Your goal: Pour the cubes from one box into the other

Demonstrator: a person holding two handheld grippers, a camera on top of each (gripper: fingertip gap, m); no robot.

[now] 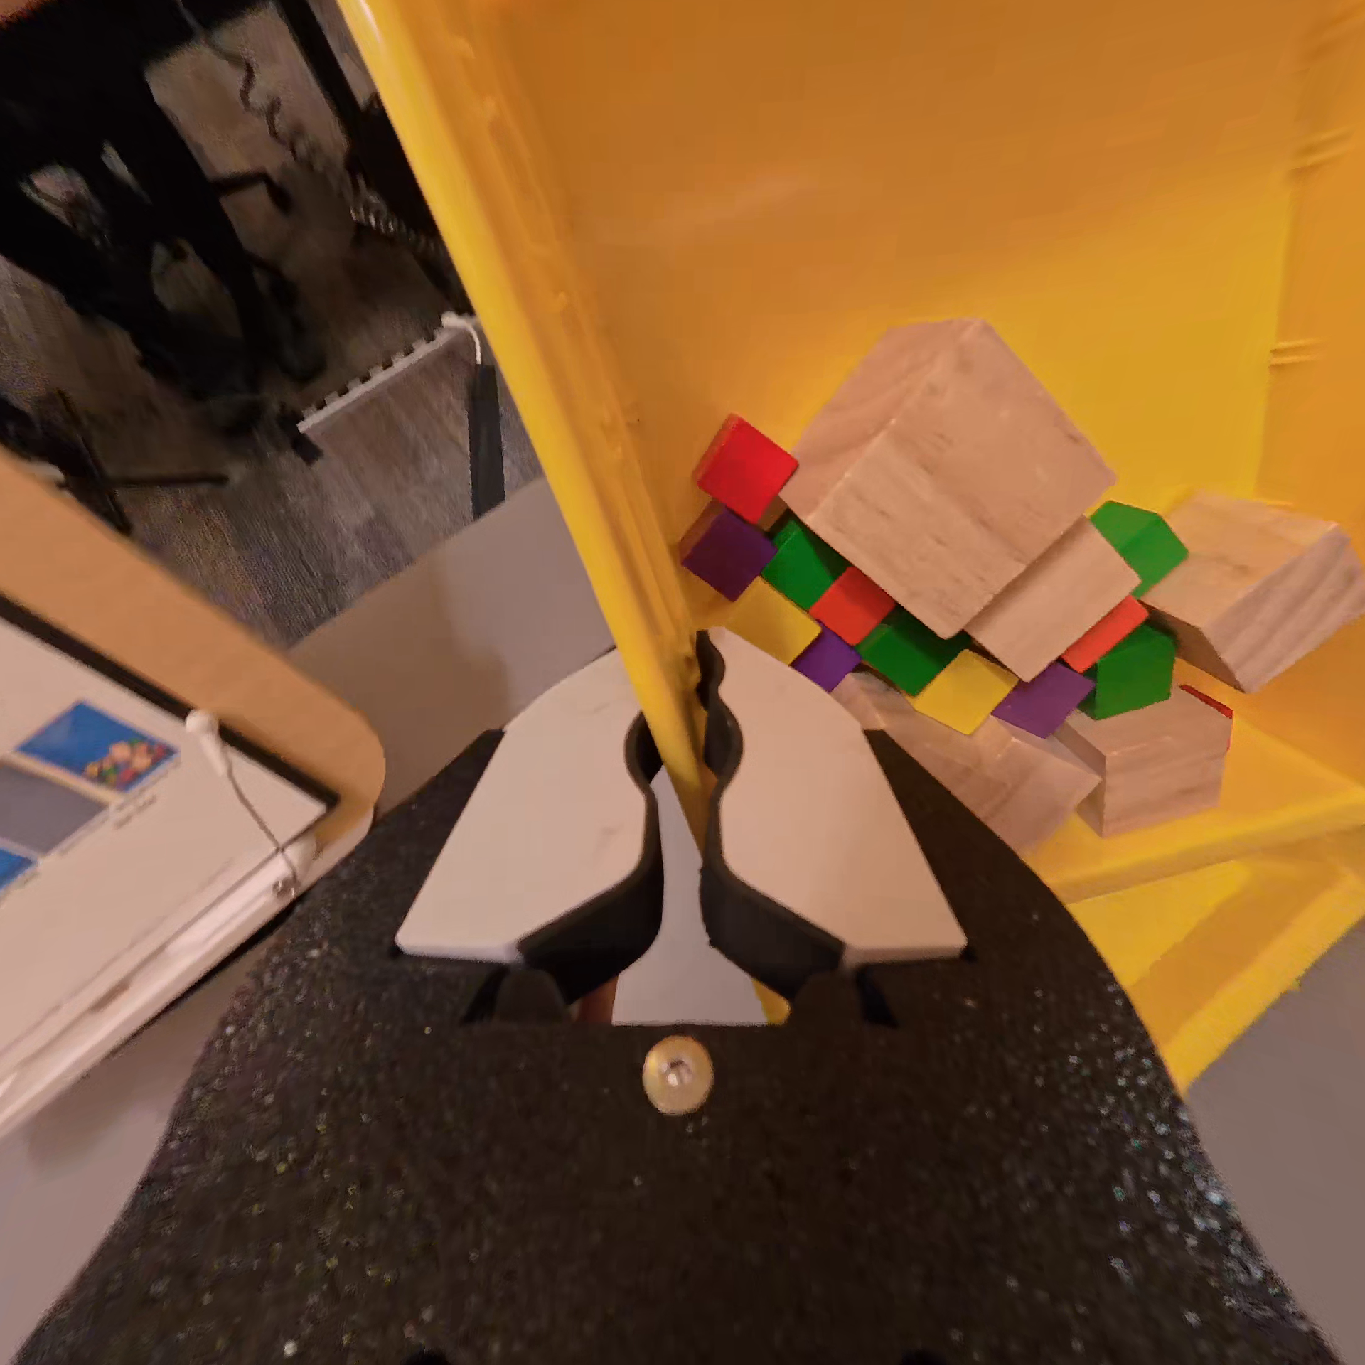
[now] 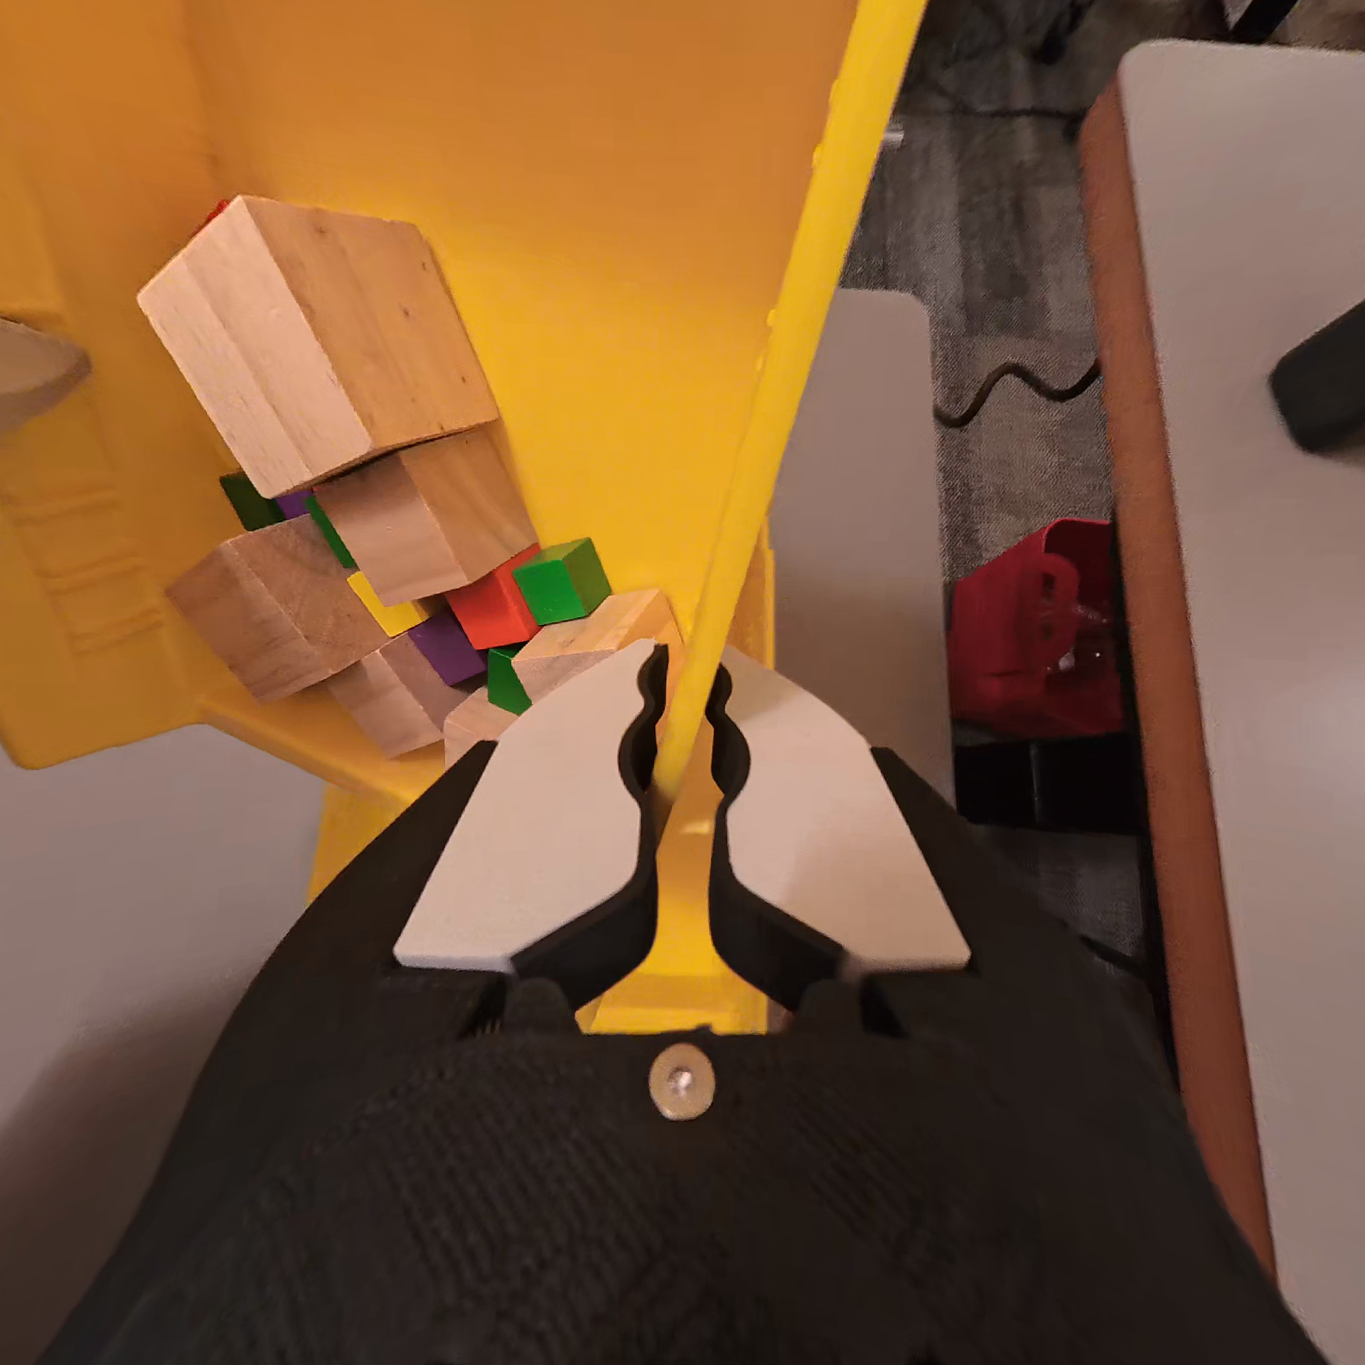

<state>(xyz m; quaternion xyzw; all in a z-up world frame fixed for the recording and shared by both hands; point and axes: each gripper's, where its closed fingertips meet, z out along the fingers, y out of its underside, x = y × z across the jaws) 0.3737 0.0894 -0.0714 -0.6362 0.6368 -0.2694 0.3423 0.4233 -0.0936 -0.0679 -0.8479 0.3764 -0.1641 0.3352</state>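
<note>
A yellow plastic box (image 1: 849, 221) is tilted up, with its inside facing both cameras. My left gripper (image 1: 676, 709) is shut on the box's left wall. My right gripper (image 2: 687, 702) is shut on the right wall of the same yellow box (image 2: 554, 221). A heap of cubes lies in the box's lower corner: large plain wooden blocks (image 1: 953, 473) and small red, green, purple and yellow cubes (image 1: 908, 650). The heap shows in the right wrist view too, with a wooden block (image 2: 310, 340) on top and small coloured cubes (image 2: 517, 591) below. I see only this one box.
A cardboard box holding a white printed carton (image 1: 148, 798) lies left of the left gripper on the grey table (image 1: 443, 576). A red container (image 2: 1034, 628) sits on the floor to the right, beside a brown-edged grey tabletop (image 2: 1241, 517). Dark furniture legs stand behind.
</note>
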